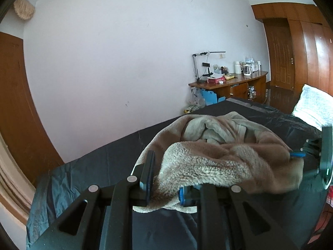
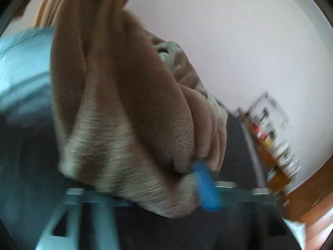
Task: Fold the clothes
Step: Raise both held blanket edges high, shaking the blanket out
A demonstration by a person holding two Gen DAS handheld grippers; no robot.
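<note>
we saw a plain pale wall [image 1: 116, 62] filling most of the left wrist view, marked with a few small dark specks. a brown wooden door [image 1: 14, 95] stood at the near left. at the far right a run of wooden wardrobes [image 1: 310, 52] flanked a panelled door [image 1: 280, 56]. against the far wall sat a wooden desk [image 1: 235, 83] crowded with a kettle [image 1: 247, 70], boxes and a desk lamp [image 1: 199, 64]. a black sheet [image 1: 104, 162] covered the bed, a white pillow [image 1: 312, 104] lay at its far right. soft daylight lit the room evenly.
</note>
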